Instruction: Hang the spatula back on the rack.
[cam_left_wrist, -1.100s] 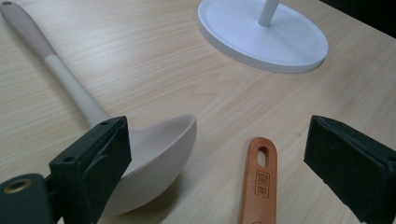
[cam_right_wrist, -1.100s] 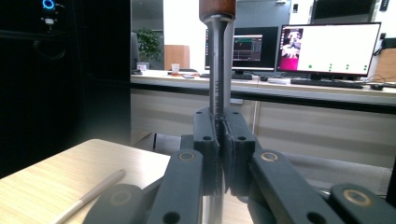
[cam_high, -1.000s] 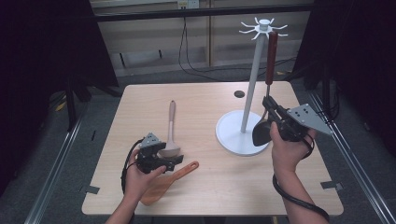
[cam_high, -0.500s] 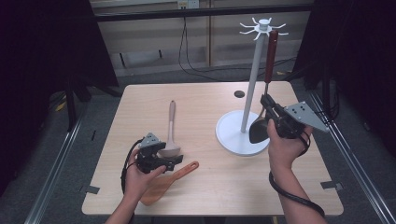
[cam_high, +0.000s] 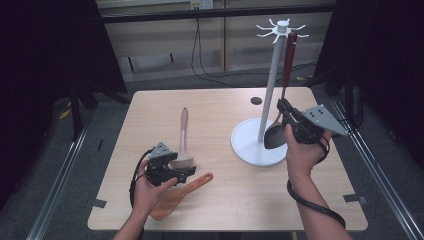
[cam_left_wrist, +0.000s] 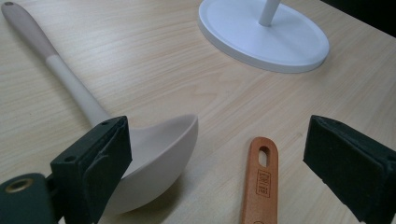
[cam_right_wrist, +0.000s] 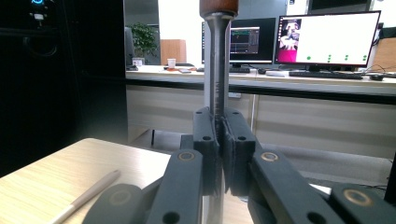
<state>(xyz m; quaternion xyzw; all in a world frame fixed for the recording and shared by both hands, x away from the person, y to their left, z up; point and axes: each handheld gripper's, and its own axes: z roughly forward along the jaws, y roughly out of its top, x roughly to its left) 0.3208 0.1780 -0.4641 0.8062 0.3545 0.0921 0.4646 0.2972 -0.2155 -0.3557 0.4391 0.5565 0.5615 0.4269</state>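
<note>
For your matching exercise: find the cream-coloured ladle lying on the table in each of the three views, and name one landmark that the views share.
High view: the cream ladle lies left of centre, bowl nearest the left gripper.
Left gripper view: the cream ladle has its bowl at lower left, handle running to the upper left corner.
Right gripper view: its handle slants across the bottom left.
Shared landmark: the wooden table.

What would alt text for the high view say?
A person's right gripper clamps a dark ladle upright beside a white utensil stand on a wooden table. The left gripper rests open near a beige spoon and an orange spatula.
</note>
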